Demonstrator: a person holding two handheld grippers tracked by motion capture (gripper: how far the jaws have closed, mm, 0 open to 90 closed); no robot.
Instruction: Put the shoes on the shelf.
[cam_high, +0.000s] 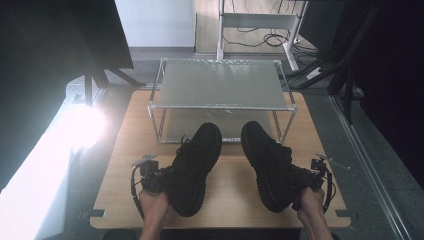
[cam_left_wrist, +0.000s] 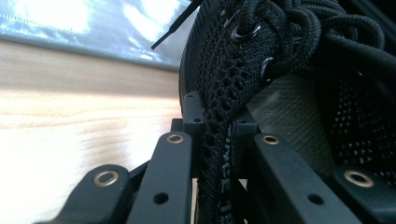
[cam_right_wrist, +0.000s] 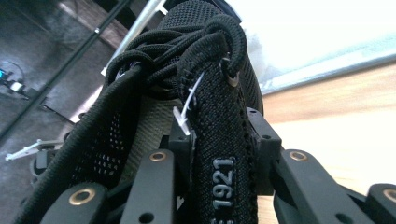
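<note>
Both claws are clamped on shoes: the left claw (cam_high: 159, 179) is closed on the collar of the left shoe (cam_high: 195, 167), and the right claw (cam_high: 306, 179) is closed on the collar of the right shoe (cam_high: 270, 165). In the left gripper view the knit edge of the left shoe (cam_left_wrist: 219, 130) is seen pinched between the jaws; in the right gripper view the right shoe's collar (cam_right_wrist: 224, 154), printed with white digits, is pinched the same way, a small white tag (cam_right_wrist: 184, 114) hanging beside it.

The shoes are held over the near half of the table (cam_high: 230, 200), toes pointing away toward the rack (cam_high: 222, 85), heels near the table's front edge. Between the two shoes a strip of bare wood is left open. The toes are near the rack's front posts — whether they touch cannot be told. Bare wood is also left on the outer side of each shoe, out to the side edges.

Counted: two shoes, two claws, two hands (cam_high: 152, 202), one rack with two shelves.

The table is of pale wood. The rack is made of metal tubes with grey shelves. Grey floor is seen around the table, dark panels at both sides, a white frame (cam_high: 260, 22) and cables (cam_high: 310, 55) behind, and a strong glare (cam_high: 82, 127) at the left.
</note>
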